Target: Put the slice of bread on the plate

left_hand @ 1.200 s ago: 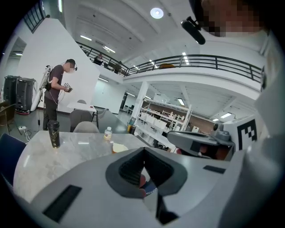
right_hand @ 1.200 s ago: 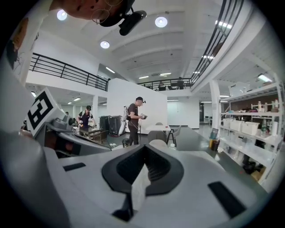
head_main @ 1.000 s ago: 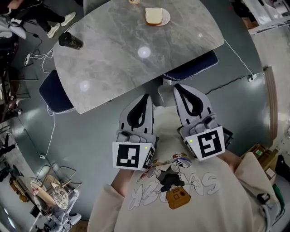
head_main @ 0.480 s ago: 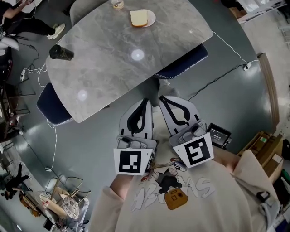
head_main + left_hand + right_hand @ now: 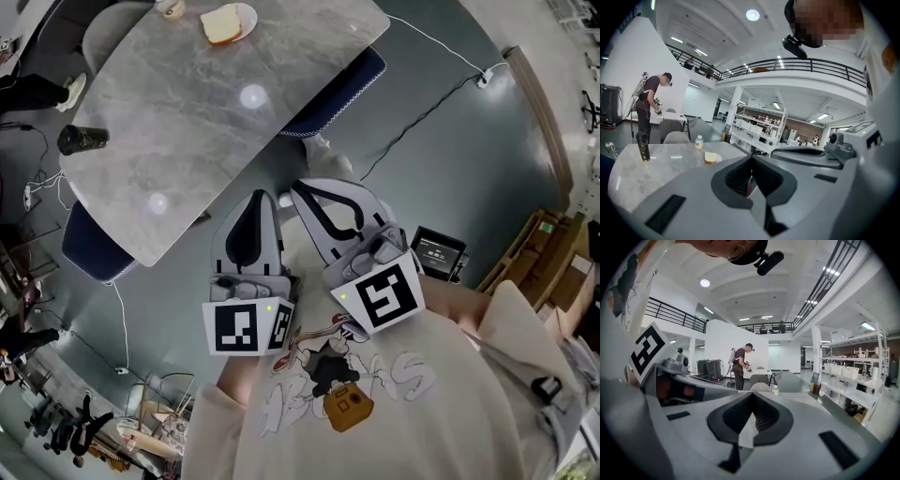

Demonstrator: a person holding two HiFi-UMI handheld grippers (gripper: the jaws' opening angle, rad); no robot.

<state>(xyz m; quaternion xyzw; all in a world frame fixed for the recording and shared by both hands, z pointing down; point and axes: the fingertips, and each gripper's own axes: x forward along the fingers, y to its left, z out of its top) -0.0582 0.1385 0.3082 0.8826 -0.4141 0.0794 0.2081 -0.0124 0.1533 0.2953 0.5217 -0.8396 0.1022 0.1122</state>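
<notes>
The slice of bread (image 5: 221, 25) lies on a small white plate (image 5: 246, 13) at the far end of the grey marble table (image 5: 206, 122); it also shows as the bread (image 5: 710, 158) in the left gripper view. Both grippers hang close to the person's chest, well short of the table and apart from the bread. My left gripper (image 5: 258, 196) is shut with nothing in it, and so is my right gripper (image 5: 299, 186) beside it. The left gripper (image 5: 751, 157) points toward the table; the right gripper (image 5: 751, 393) points past its end.
A small bottle (image 5: 172, 7) stands by the plate and a dark cup (image 5: 80, 140) at the table's left edge. Blue chairs (image 5: 336, 92) sit tucked under the near side. A cable (image 5: 412, 112) crosses the floor. A person (image 5: 647, 110) works at another table behind.
In the head view the table and plate have slid toward the upper left. Both grippers have sunk a little, drifted left and stayed shut.
</notes>
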